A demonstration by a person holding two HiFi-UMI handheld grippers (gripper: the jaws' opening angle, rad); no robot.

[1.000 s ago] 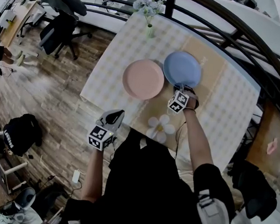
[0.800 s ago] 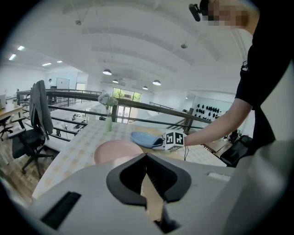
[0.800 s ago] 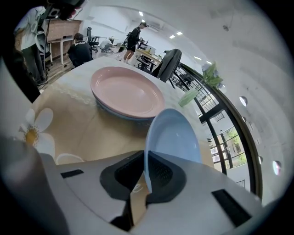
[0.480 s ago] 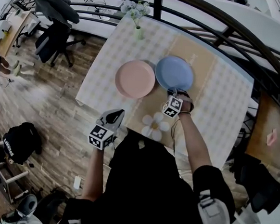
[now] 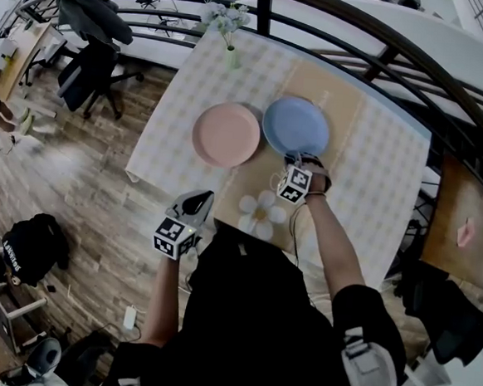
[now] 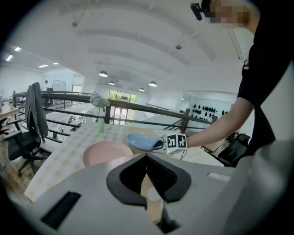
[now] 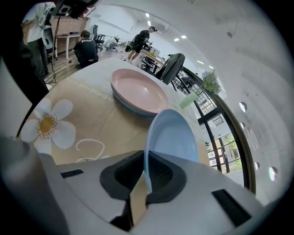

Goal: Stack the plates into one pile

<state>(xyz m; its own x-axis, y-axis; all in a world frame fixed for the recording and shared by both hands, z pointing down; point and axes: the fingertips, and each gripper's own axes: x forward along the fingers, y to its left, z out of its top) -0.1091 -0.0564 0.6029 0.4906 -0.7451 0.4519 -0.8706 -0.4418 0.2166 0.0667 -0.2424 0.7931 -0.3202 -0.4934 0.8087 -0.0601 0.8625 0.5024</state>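
Slip is our fear: right gripper [image 7: 146, 182] pinches only the blue plate [image 7: 173, 137] by its near rim, beside the pink plate [image 7: 140, 91]; left gripper [image 6: 147, 160] is closed, empty.

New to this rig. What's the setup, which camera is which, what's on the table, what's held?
No robot arm: a person holds a two-jaw gripper in each hand; the marker cubes belong to them. The head view looks down from the person's head. The other two views ride on the grippers, looking along their jaws. On the table are a pink plate resting on a bluish plate, a vase of flowers and a daisy design. The right gripper is clamped on the rim of a blue plate. The left gripper is shut and empty, off the table's near side.
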